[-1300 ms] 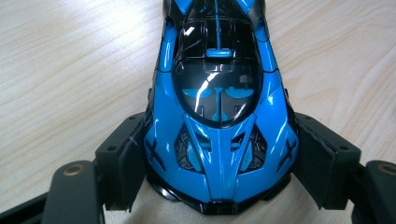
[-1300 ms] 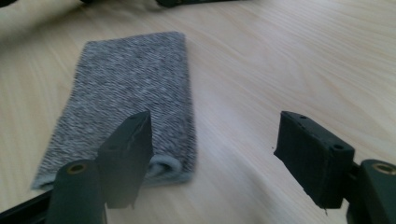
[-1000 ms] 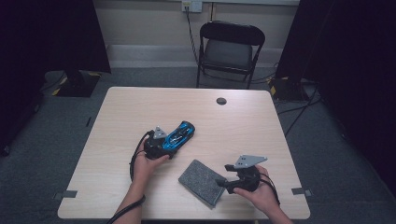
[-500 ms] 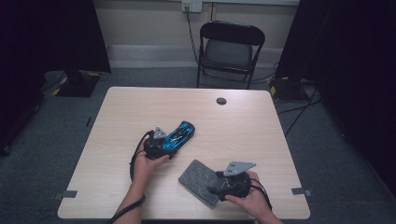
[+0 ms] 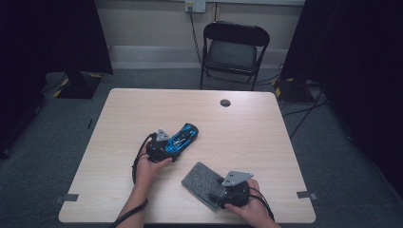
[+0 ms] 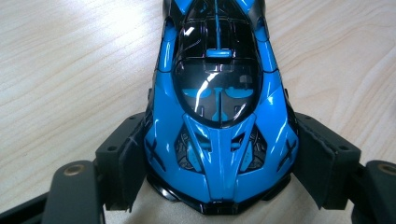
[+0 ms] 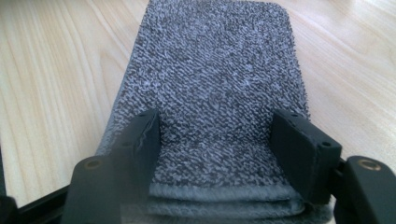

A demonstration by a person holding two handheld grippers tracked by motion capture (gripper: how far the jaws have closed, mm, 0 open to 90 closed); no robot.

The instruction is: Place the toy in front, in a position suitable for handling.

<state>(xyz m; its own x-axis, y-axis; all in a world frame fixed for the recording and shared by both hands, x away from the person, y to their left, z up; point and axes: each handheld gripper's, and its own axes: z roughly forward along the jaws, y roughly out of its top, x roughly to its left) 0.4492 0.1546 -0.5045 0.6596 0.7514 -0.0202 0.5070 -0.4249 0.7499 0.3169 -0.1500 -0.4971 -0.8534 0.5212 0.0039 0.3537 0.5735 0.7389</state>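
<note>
The left claw (image 5: 167, 146) has its jaws set against both flanks of the glossy blue and black toy sports car (image 5: 183, 137), which lies near the middle of the pale wooden surface (image 5: 266, 137), its body running away to the far right. In the left gripper view the pads (image 6: 122, 158) sit against the car's (image 6: 219, 116) end nearest the camera, so the hold looks closed on it, though only on that short tapering part.

The right claw (image 5: 219, 194) is over the near end of the folded grey towelling cloth (image 5: 202, 179), which lies flat toward the near right of the surface. Its jaws have just been closing and stand partly open, one pad (image 7: 144, 135) on each side of the cloth's (image 7: 215, 74) width. They rest on or just above the nap rather than pinching it, so nothing is gripped yet.

My judgement on the risks: the cloth is folded in several layers, visible at its near edge, and jaws closing from above could catch only the top layer, letting the rest unfold or drag when lifted. The cloth may also slide over the smooth wood instead of bunching between the pads. On the left, the car's lacquered, narrowing body could squirt forward out of the pads if they tighten or the hand tilts.
</note>
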